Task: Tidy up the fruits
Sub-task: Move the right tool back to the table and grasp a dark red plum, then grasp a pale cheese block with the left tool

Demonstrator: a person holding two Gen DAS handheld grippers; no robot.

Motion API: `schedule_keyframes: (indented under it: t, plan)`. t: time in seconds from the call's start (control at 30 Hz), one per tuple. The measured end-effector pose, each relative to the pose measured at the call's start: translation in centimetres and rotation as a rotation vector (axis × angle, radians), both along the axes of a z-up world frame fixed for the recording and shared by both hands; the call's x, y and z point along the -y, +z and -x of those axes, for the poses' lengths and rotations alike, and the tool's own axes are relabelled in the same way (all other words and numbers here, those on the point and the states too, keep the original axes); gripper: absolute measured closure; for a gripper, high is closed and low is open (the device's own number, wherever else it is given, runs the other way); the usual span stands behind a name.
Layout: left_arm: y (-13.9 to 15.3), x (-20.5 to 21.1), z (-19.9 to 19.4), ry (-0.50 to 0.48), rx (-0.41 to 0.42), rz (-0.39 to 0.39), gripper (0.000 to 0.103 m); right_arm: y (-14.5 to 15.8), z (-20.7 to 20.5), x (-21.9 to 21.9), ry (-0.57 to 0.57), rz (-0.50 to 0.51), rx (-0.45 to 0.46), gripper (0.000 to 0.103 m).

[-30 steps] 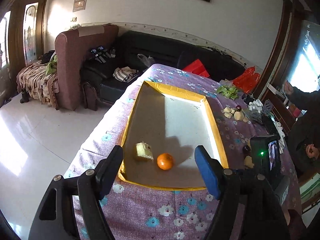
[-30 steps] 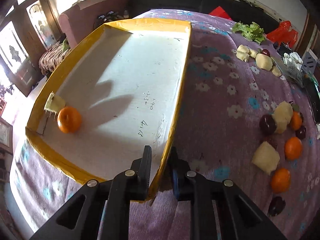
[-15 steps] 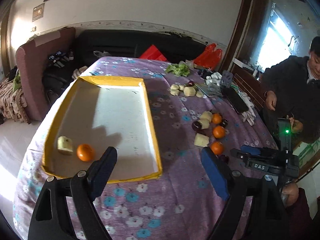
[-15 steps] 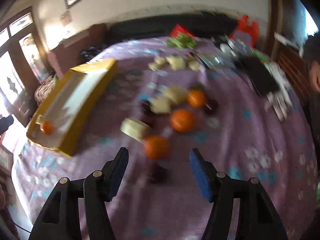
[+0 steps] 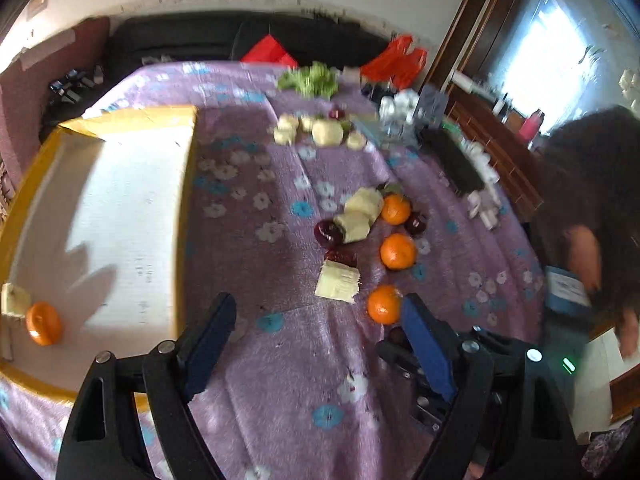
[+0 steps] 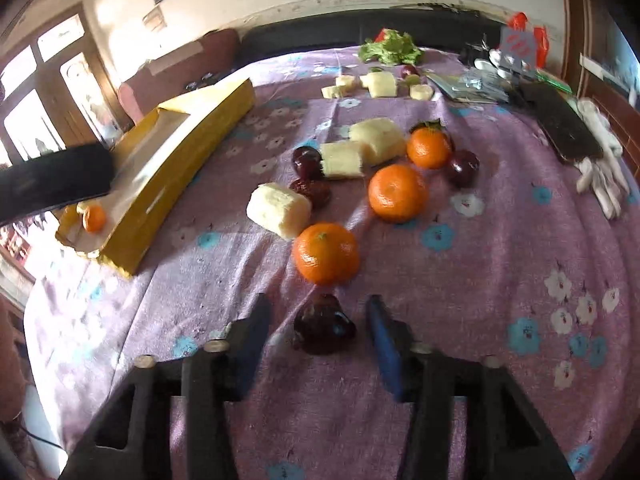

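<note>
My right gripper [image 6: 318, 326] is open low over the purple cloth, with a dark red fruit [image 6: 323, 330] lying between its fingers, apart from both pads. Just beyond it lies an orange [image 6: 326, 253], then a pale fruit chunk [image 6: 278, 210], more oranges and dark fruits. The yellow-rimmed tray [image 6: 180, 160] stands at the left and holds an orange [image 6: 94, 218]. My left gripper [image 5: 316, 334] is open and empty above the cloth beside the tray [image 5: 184, 216], which holds an orange [image 5: 43, 323] and a pale chunk [image 5: 14, 300].
Lettuce [image 5: 310, 80] and several pale pieces [image 5: 326, 132] lie at the table's far end. A black flat object [image 6: 564, 128], white gloves [image 6: 600, 176] and packets line the right edge. A person [image 5: 592, 216] stands at the right. A sofa runs behind the table.
My right gripper let go of the tray's rim, opened, swung right to the fruit pile and dropped around the dark red fruit. My left gripper turned right from the tray toward the pile.
</note>
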State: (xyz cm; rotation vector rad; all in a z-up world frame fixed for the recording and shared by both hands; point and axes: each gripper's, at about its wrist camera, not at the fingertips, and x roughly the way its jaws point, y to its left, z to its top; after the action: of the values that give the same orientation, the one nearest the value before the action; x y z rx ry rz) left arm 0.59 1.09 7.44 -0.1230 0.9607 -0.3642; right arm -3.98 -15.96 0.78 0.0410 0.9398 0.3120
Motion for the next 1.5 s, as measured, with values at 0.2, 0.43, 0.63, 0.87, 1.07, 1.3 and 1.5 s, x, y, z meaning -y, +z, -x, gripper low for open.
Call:
schedule_keyframes:
  t: [0.2, 0.43, 0.63, 0.87, 1.07, 1.3, 1.5]
  plan:
    - [-1.3, 0.8, -1.3, 0.005, 0.023, 0.011, 0.022, -0.1, 0.6, 0.0, -0.024, 0.007, 0.005, 0.072]
    - [-2.1, -0.9, -1.4, 0.028, 0.036, 0.059, 0.022, 0.7, 3.5, 2.3, -0.105, -0.066, 0.013, 0.072]
    - [-2.0, -1.4, -0.4, 0.014, 0.075, 0.063, 0.022, 0.3, 3.5, 3.8, -0.153, -0.138, 0.011, 0.072]
    - [-1.4, -1.6, 0.1, 0.016, 0.108, 0.003, 0.022, 0.2, 3.6, 3.1, -0.135, -0.137, 0.018, 0.071]
    - [-1.6, -2.0, 0.2, 0.036, 0.113, -0.004, 0.022, -0.1, 3.7, 2.0, -0.100, -0.088, 0.025, 0.071]
    - [-1.4, -2.5, 0.5, 0.045, 0.093, 0.005, 0.022, 0.0, 3.7, 2.3, -0.100, -0.108, 0.027, 0.071]
    - [-0.7, -3.1, 0.7, 0.050, 0.104, -0.053, 0.022, 0.5, 3.9, 2.9, -0.108, -0.141, 0.043, 0.071]
